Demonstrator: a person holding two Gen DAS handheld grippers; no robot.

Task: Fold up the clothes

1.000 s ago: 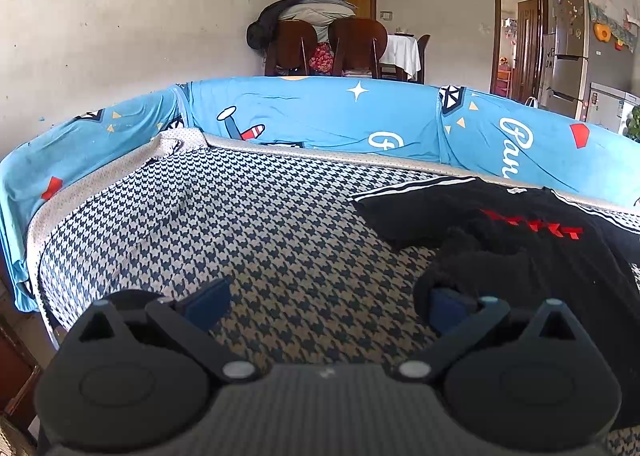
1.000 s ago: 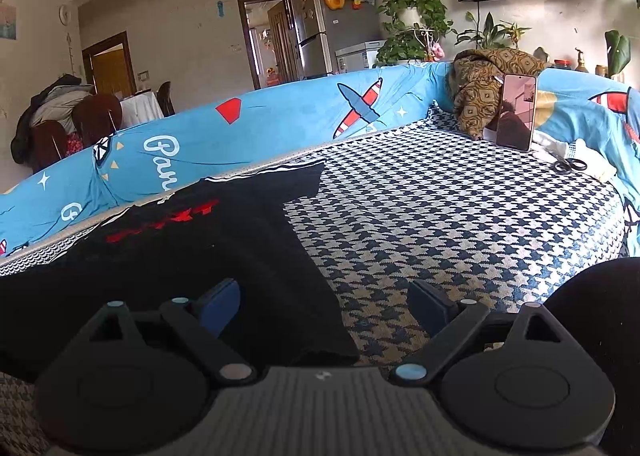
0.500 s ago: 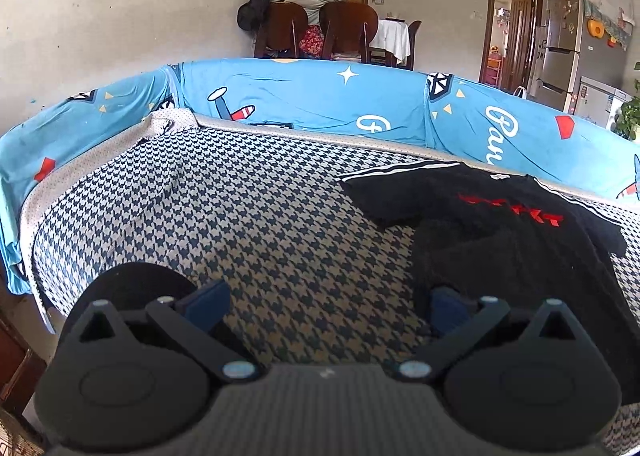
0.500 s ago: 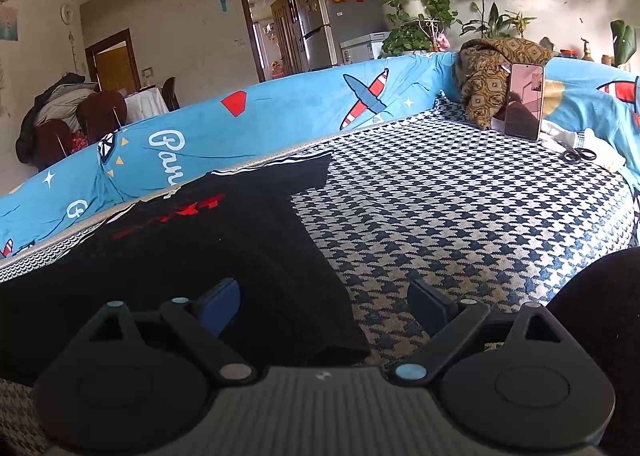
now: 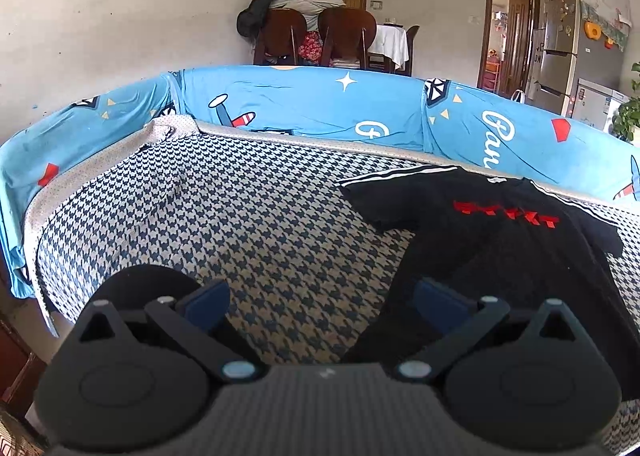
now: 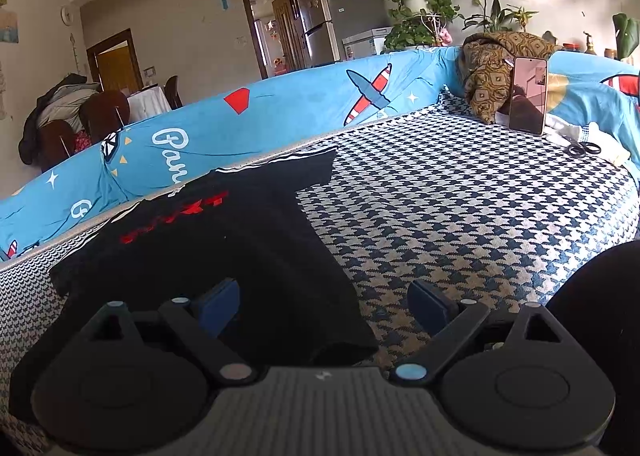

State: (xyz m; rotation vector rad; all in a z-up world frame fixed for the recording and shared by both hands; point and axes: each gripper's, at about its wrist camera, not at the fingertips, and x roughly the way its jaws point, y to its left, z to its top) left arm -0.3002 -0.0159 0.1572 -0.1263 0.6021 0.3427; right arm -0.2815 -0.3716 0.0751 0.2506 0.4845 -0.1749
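A black T-shirt (image 5: 500,256) with a red chest print and white shoulder stripes lies spread flat on the houndstooth cover (image 5: 248,224), its collar toward the blue backrest. In the left wrist view it fills the right side; my left gripper (image 5: 322,302) hovers open over its lower left hem, nothing between the pads. In the right wrist view the same T-shirt (image 6: 224,248) fills the left half. My right gripper (image 6: 324,302) stands open above its lower right corner, jaws wide and empty.
A blue printed backrest (image 5: 320,108) rings the seat. A phone (image 6: 529,101) leans against a brown patterned cloth (image 6: 494,74) at the far right, with scissors (image 6: 584,148) beside it. Chairs piled with coats (image 5: 304,28) stand behind. A dark rounded shape (image 6: 600,316) sits at the lower right.
The bunched left side of the shirt now lies flat and smooth. The left gripper's view shifted slightly; the right gripper stayed in place. Both stayed open.
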